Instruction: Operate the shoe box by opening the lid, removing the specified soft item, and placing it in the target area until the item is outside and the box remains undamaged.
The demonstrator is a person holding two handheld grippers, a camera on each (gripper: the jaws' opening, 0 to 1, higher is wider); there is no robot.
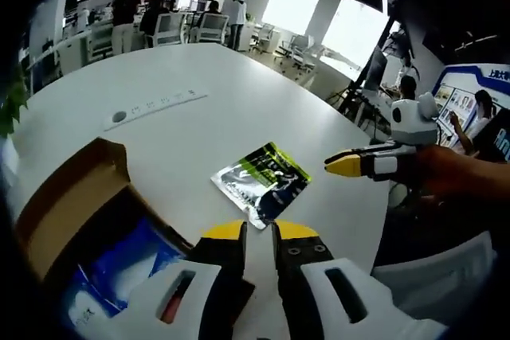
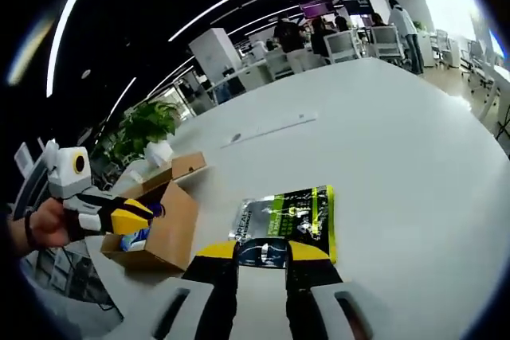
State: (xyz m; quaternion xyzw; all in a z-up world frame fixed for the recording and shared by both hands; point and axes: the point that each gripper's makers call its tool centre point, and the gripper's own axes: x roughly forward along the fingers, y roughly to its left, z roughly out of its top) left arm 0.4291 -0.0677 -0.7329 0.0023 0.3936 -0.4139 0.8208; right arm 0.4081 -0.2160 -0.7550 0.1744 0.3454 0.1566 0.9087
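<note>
An open brown shoe box (image 1: 76, 197) sits at the lower left of the left gripper view, its flap raised and blue and white stuff (image 1: 131, 264) inside. A green, black and silver soft packet (image 1: 263, 181) lies flat on the white table (image 1: 199, 77), outside the box. My left gripper (image 1: 259, 236) hovers between box and packet, its jaws a narrow gap apart with nothing in them. My right gripper (image 1: 348, 166) hangs just right of the packet. In the right gripper view the packet (image 2: 291, 212) lies just beyond my right gripper (image 2: 263, 254), open. The left gripper (image 2: 131, 216) is over the box (image 2: 171, 236).
A white power strip (image 1: 155, 107) lies farther back on the table. A hand (image 1: 454, 173) holds the right gripper. Chairs and people (image 1: 123, 13) stand beyond the far edge. A potted plant (image 2: 147, 129) stands behind the box. The table edge (image 1: 362, 220) runs close on the right.
</note>
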